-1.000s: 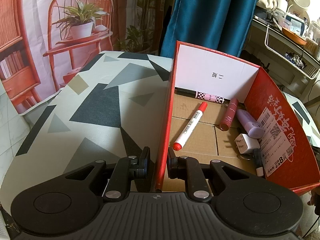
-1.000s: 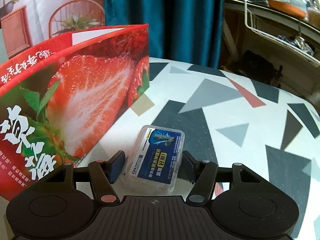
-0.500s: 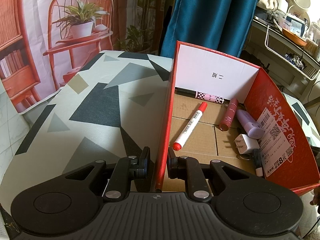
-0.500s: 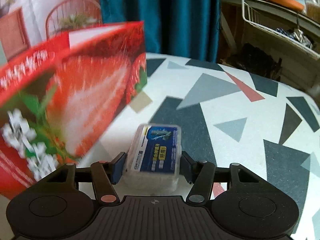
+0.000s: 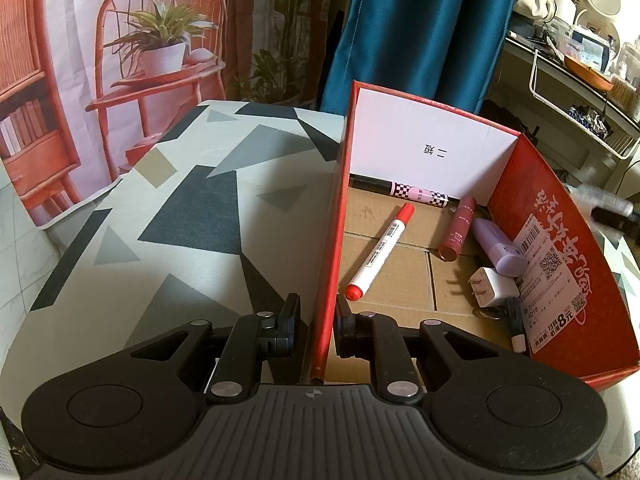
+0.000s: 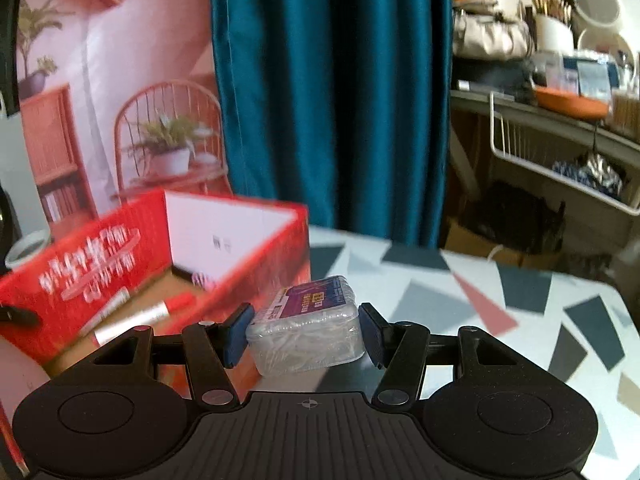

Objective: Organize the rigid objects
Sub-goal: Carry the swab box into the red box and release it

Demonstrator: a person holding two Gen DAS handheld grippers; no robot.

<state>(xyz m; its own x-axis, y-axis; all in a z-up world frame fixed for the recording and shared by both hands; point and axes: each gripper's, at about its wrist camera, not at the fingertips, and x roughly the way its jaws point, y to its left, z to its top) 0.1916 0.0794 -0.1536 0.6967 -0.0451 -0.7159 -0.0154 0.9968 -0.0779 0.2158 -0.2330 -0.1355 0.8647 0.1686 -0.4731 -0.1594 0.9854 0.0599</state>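
Note:
My left gripper (image 5: 318, 326) is shut on the left wall of the red strawberry box (image 5: 334, 240), one finger on each side. Inside lie a red-capped white marker (image 5: 380, 250), a dark red tube (image 5: 456, 228), a lilac tube (image 5: 498, 246), a white charger plug (image 5: 490, 286) and a checkered pen (image 5: 416, 194). My right gripper (image 6: 304, 332) is shut on a clear plastic case with a blue label (image 6: 308, 326), held in the air to the right of the box (image 6: 80, 260) and above its rim.
The box stands on a table with a grey, black and white triangle cloth (image 5: 192, 216). A teal curtain (image 6: 328, 92) hangs behind. A cluttered shelf with a wire basket (image 6: 560, 168) stands at the right.
My right gripper has lifted the clear case off the table and risen above the box rim, so the box's inside now shows. The left gripper has not moved.

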